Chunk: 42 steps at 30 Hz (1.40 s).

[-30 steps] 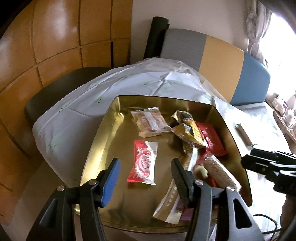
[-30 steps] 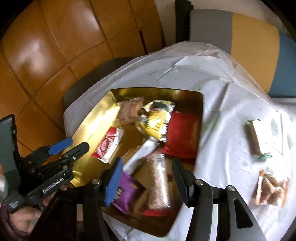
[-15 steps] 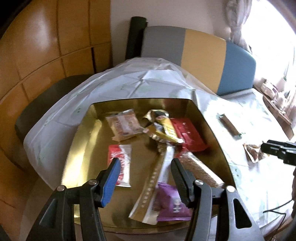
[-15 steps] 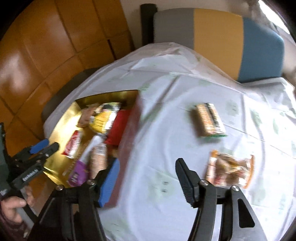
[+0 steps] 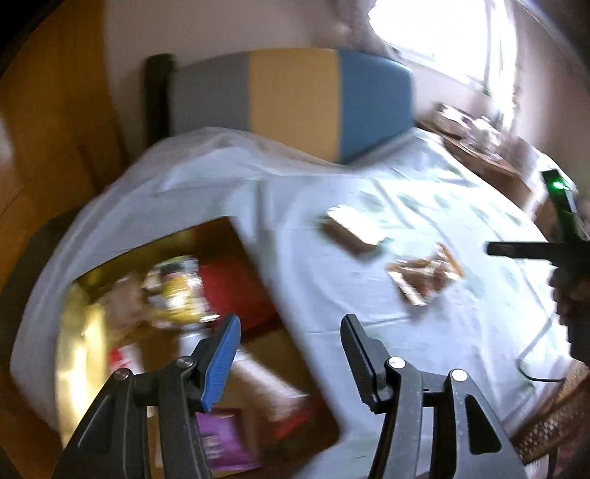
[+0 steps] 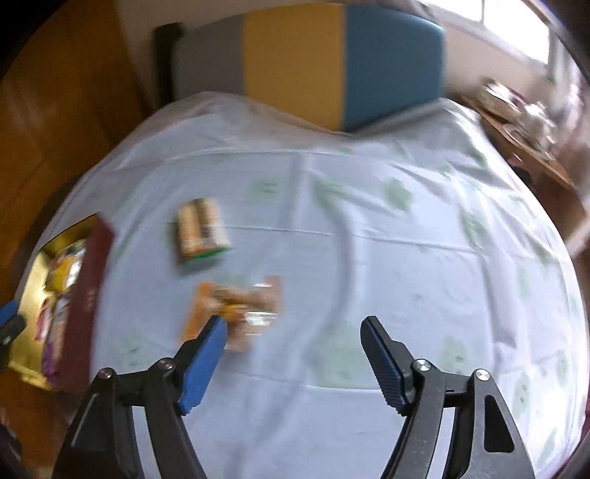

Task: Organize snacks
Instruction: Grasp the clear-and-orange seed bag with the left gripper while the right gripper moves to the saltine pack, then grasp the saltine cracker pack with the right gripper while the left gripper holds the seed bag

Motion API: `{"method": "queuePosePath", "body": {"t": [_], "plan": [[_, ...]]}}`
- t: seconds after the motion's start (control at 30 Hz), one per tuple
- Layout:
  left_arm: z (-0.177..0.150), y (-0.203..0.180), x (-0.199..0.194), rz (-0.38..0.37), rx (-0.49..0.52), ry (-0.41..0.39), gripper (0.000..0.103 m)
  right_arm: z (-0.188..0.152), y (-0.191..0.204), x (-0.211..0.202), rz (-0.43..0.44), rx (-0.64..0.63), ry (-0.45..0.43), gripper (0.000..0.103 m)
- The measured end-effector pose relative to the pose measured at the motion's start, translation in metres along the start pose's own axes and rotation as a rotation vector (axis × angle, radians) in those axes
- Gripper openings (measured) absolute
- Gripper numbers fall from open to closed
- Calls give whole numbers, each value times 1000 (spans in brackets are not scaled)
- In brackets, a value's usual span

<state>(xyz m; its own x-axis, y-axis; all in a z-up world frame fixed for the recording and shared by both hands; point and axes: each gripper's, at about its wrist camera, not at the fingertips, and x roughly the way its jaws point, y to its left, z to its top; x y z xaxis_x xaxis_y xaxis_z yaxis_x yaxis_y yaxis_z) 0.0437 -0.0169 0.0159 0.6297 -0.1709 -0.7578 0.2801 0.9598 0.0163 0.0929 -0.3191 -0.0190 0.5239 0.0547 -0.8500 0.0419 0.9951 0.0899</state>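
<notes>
**Both grippers empty over the table, two snacks outside the gold box**

The left gripper hangs over the right edge of the gold box, its jaws parted with nothing between them. Below its blue pad, inside the box, lies a purple packet. Farther in are a red-and-white packet, a red packet and a yellow one, all blurred and partly overlapping. From the right wrist view the box's near wall shows dark red on the outside.

The right gripper points down at the white tablecloth, its jaws opening and holding nothing. The tip of its blue finger sits in front of the clear snack bag, which has orange edges and brown contents; whether the tip touches it cannot be told. That bag lies flat on the cloth, well to the right of the box. Just beyond it, nearer the box's far corner, lies a snack bar pack with a green end, also flat on the cloth and apart from the bag.

In the left wrist view the right gripper shows at the right edge, beyond the clear bag, with a green light on its top and a hand below it.

Past the table stands a chair back in grey, yellow and blue panels. A wooden shelf with blurred items stands at the far right, under a bright window.
</notes>
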Motion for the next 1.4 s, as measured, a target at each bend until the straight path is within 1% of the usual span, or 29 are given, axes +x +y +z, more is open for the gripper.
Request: {"method": "queuePosePath", "body": {"t": [0.07, 0.1, 0.13, 0.17, 0.2, 0.3, 0.37, 0.4, 0.43, 0.6, 0.73, 0.87, 0.97, 1.0, 1.03, 1.07, 1.13, 1.23, 1.33, 1.4], "plan": [[5, -26, 9, -18, 100, 7, 59, -4, -24, 8, -4, 74, 8, 76], [7, -40, 16, -36, 157, 11, 63, -7, -33, 12, -1, 108, 13, 76], [9, -52, 24, -61, 202, 21, 68, -8, -43, 16, -3, 152, 36, 76], [11, -64, 33, -93, 236, 45, 69, -10, -49, 19, -13, 187, 61, 76], [13, -70, 41, -117, 258, 65, 69, -8, -54, 20, -7, 211, 59, 76], [15, -100, 62, -160, 366, 88, 70, -4, -61, 13, 8, 245, 25, 76], [18, -115, 75, -181, 409, 103, 72, -5, -63, 10, 34, 267, 20, 76], [20, -121, 83, -199, 431, 117, 78, -6, -64, 8, 44, 275, 19, 77], [22, -127, 89, -210, 450, 126, 82, -6, -64, 8, 46, 281, 16, 77], [33, -152, 120, -200, 540, 158, 82, -3, -68, 4, 74, 329, -2, 81], [39, -161, 145, -174, 586, 182, 84, -1, -71, -1, 82, 344, -16, 83], [44, -171, 162, -175, 624, 186, 84, 0, -71, -3, 95, 351, -22, 84], [47, -174, 171, -186, 608, 190, 84, 0, -69, -3, 102, 345, -23, 84], [48, -172, 173, -215, 568, 193, 72, 1, -68, -3, 101, 337, -24, 84], [49, -169, 174, -259, 515, 204, 62, 1, -67, -3, 99, 331, -26, 84], [50, -167, 174, -264, 477, 201, 60, 1, -66, -4, 96, 324, -29, 84], [47, -162, 169, -259, 424, 197, 57, 1, -65, -5, 85, 315, -40, 84], [37, -152, 153, -253, 341, 199, 55, 1, -64, -7, 74, 304, -50, 84], [21, -143, 127, -256, 297, 169, 55, 1, -61, -7, 74, 286, -46, 84], [6, -136, 110, -230, 286, 160, 55, 1, -59, -6, 69, 272, -42, 84]]}}
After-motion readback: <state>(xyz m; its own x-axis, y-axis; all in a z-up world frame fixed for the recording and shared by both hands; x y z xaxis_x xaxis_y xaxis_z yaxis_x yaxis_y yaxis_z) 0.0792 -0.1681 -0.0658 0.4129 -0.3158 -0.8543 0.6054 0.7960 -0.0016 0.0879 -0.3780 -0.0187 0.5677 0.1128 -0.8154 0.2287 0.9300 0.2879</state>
